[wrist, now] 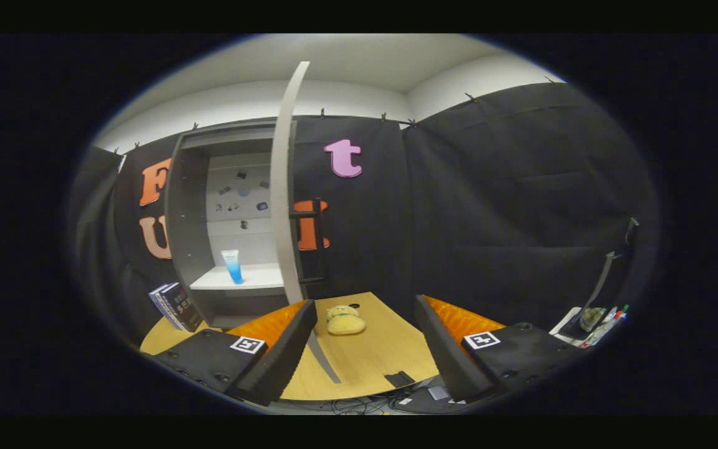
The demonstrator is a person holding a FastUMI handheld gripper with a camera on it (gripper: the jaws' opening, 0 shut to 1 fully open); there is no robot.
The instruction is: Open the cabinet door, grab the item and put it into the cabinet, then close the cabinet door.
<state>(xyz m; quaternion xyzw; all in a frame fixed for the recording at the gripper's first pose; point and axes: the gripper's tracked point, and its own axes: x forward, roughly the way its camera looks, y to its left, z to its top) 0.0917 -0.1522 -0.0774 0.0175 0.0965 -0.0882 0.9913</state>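
A grey cabinet (pixel 187 206) stands on the wooden table (pixel 368 362), ahead and left of my fingers. Its door (pixel 281 187) is swung wide open, edge-on toward me, with a dark bar handle (pixel 316 240) on its outer face. On the white shelf (pixel 244 277) inside stands a blue-and-white tube (pixel 232 266), upright. A small yellow plush toy (pixel 344 319) lies on the table just beyond my fingers, between them. My gripper (pixel 365 321) is open and holds nothing; it hangs over the table's near edge.
Several books (pixel 175 305) lean against the cabinet's left side. Small pictures dot the cabinet's back wall. A black stand with markers and oddments (pixel 602 318) sits at the far right. Cables and a dark device (pixel 415 396) lie below the table's front edge.
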